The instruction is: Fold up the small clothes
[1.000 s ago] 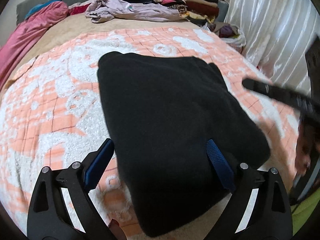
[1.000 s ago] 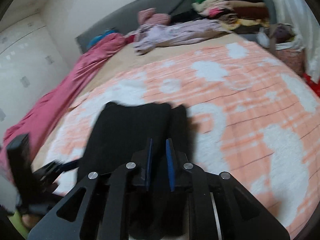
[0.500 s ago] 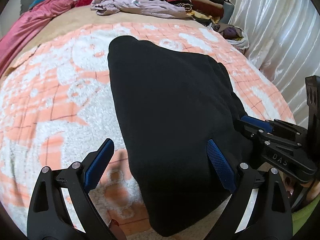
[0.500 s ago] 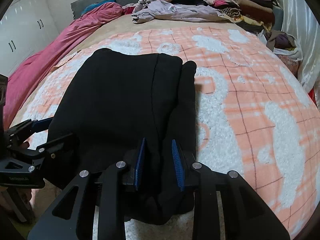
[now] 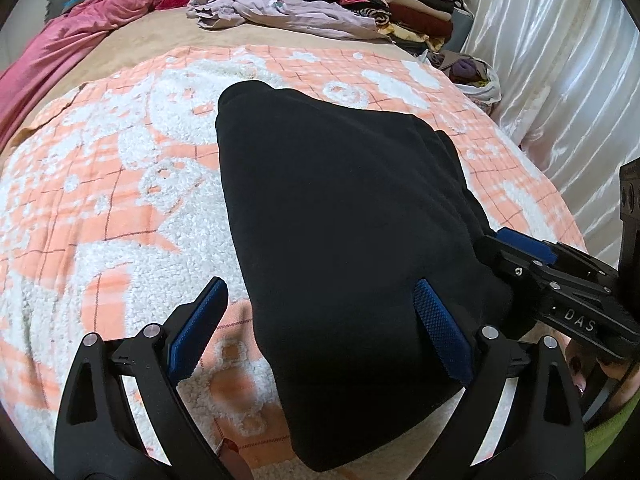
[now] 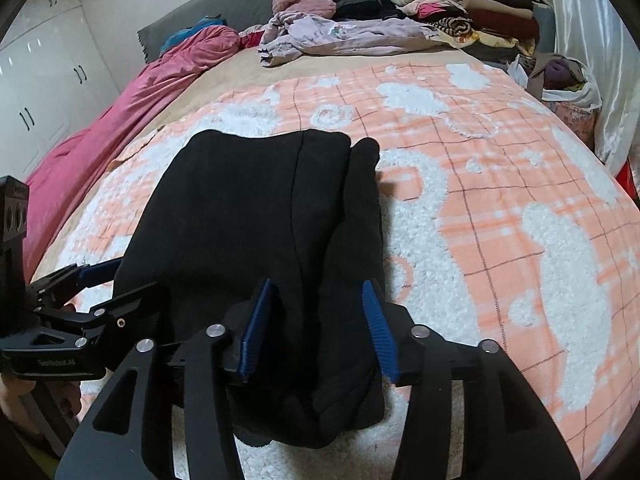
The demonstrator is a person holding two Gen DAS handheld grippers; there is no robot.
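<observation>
A folded black garment lies flat on the orange-and-white blanket; in the right wrist view the garment shows a narrow folded strip along its right side. My left gripper is open wide over the garment's near left edge, one pad above the blanket and the other above the cloth. My right gripper straddles the near right strip. Its jaws are opening, and the fabric lies between the pads without being pinched. Each gripper also shows at the edge of the other's view.
Stacked folded clothes and a crumpled lilac garment sit at the bed's far end. A pink duvet runs along the left side. A bag of clothes and a white curtain border the right. White wardrobe doors stand at left.
The right gripper's jaws have gone from nearly shut on the cloth to well apart, and it sank slightly toward the bed. The garment settled flat. The left gripper stayed open and hardly moved.
</observation>
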